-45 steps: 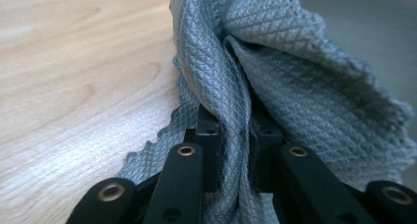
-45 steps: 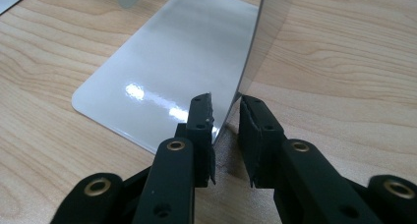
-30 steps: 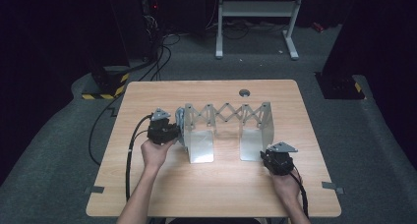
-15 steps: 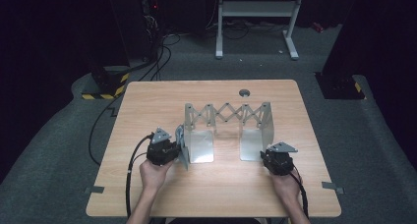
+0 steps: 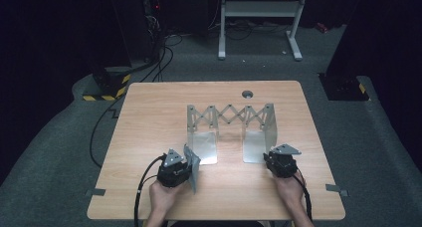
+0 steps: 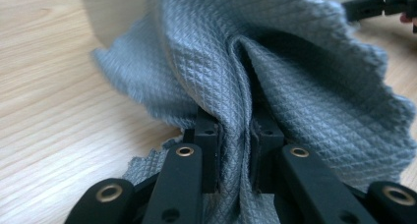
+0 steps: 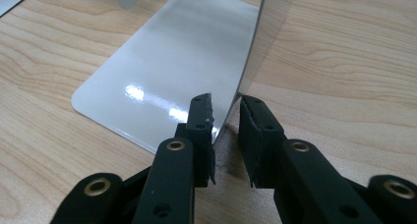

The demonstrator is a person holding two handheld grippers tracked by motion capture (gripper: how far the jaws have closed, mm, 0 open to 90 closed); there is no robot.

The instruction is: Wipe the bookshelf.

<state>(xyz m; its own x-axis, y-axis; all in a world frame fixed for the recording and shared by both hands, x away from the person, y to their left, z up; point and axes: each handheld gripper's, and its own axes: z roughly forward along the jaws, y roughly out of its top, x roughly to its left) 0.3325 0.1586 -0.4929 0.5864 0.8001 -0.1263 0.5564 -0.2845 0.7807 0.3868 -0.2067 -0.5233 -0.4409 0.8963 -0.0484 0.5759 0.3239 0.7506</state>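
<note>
A light wooden table (image 5: 149, 117) at frame centre carries 1 expandable metal bookend rack (image 5: 230, 118) right of centre.

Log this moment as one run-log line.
left gripper: shut on grey cloth | right gripper: jaws astride metal bookend upright plate, not closed | table

A light wooden counter (image 5: 149, 112) stands on grey carpet (image 5: 59, 152). At twelve o'clock, a white metal stand (image 5: 259, 10); at ten o'clock, black cables (image 5: 159, 45); beyond, darkness.
</note>
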